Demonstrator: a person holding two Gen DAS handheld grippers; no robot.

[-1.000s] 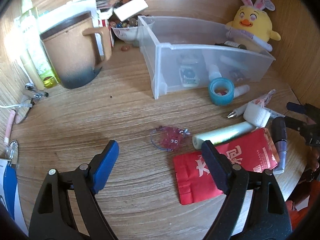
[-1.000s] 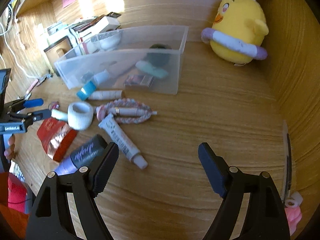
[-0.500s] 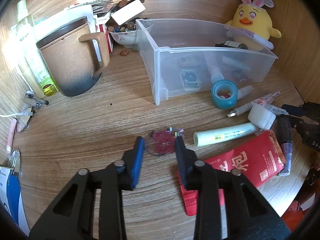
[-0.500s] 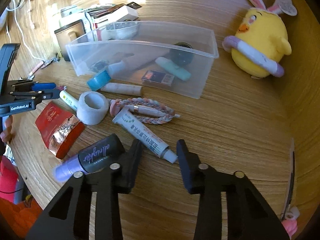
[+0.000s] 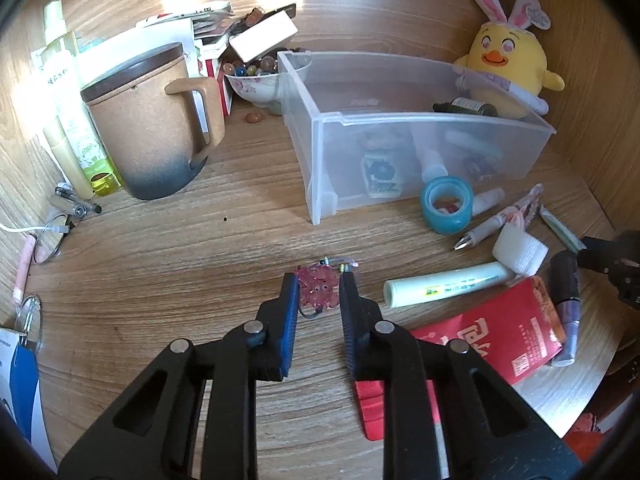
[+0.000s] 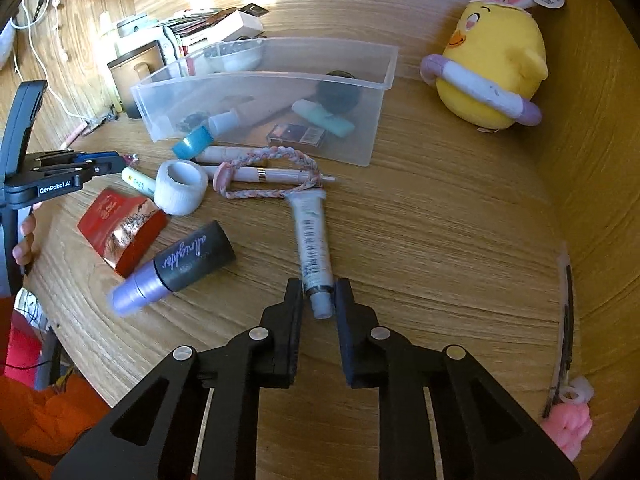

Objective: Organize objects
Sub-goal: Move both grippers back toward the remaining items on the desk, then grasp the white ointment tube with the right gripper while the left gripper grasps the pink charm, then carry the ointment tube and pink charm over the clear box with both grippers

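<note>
My left gripper (image 5: 319,285) had just closed on the pink charm (image 5: 318,291); my right gripper (image 6: 318,293) on the tube (image 6: 312,246), seemingly at its cap. Both lay on the desk (image 5: 180,248), bin (image 5: 416,128) at one o'clock. I judged a straight, slow lift best, since a cap-end grip might slip.

brown mug (image 5: 148,120) upright beside bead bowl (image 5: 256,80); yellow chick plush (image 6: 492,68) behind clear bin

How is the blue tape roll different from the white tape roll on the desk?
The blue tape roll is translucent, while the white tape roll is opaque and cloth-like. The blue one sits right against the front of the clear bin; the white one lies further out, among the pen and the pale green tube. The blue one has small bits inside its hole; the white one's looks empty. Both are short, hollow rings.
</note>
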